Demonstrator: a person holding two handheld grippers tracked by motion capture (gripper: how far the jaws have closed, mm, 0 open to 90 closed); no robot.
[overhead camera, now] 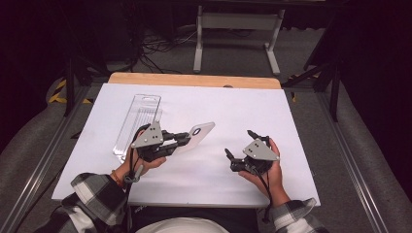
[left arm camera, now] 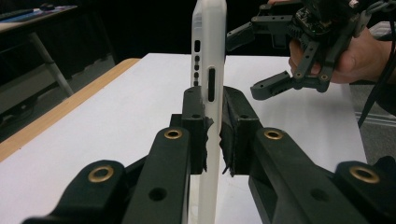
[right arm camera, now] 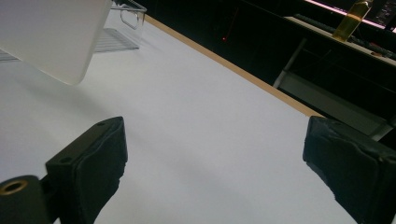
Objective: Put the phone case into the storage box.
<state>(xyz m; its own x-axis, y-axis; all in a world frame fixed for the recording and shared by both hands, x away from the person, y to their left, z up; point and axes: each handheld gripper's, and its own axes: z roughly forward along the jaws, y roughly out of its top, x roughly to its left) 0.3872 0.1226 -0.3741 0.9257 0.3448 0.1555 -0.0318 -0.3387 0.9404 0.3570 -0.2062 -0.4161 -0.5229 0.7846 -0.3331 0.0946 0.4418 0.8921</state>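
Left tool (overhead camera: 183, 139): pressed together on a white phone case (overhead camera: 198, 134), pads pinching it from both flat sides. Seen along the left tool (left arm camera: 212, 140) in its own view: the phone case (left arm camera: 208, 70) standing on edge between the two black jaws, side cut-outs facing the camera, upper part rising well past the pads, lower end dropping below them. From the high view: held clear above the white worktop (overhead camera: 291, 126), the case slanting up and away to the right of the left hand (overhead camera: 145, 162), camera hole near its far end.

Right tool (overhead camera: 239, 146): spread wide, nothing between the jaws, bare worktop under the gap. Gripped by the right hand (overhead camera: 272, 170), set near the front edge and right of the case, apart from it. In the left gripper view: the right tool (left arm camera: 268, 58) just beyond the case and to its right, jaws parted, not touching it. In the right gripper view: right tool (right arm camera: 215, 154) with pads far apart, a rounded corner of the phone case (right arm camera: 56, 32) hanging at the upper left, well ahead of the pads.

Further out: clear plastic packaging (overhead camera: 137, 124) lying flat on the worktop behind the left hand, close to the left edge. Wooden strip (overhead camera: 194, 80) along the far side of the worktop.
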